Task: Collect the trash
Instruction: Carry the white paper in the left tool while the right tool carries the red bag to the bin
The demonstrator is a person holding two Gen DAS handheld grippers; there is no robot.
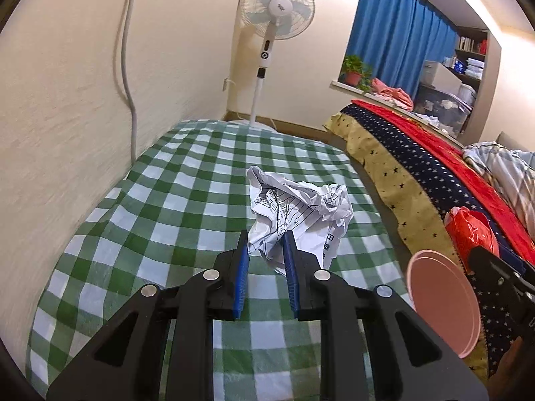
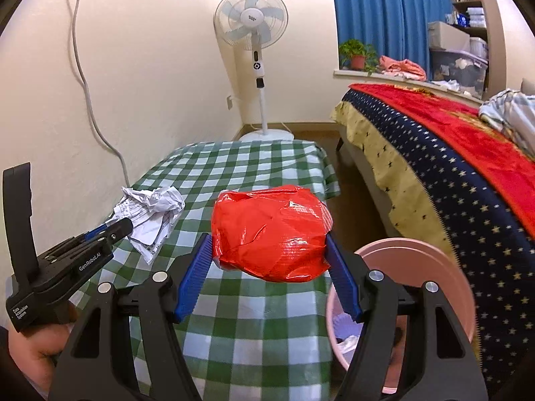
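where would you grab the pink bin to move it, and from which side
Grip the pink bin by its thin rim, coming from above with one finger inside and one outside the wall. The body looks too wide to span, and the open top faces up. Both grippers are full now: left gripper on paper, right gripper on the red bag.

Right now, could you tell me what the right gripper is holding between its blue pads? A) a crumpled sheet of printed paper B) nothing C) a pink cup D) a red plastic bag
D: in the right wrist view the right gripper has its pads against both sides of the red plastic bag, lifted above the checked cloth.
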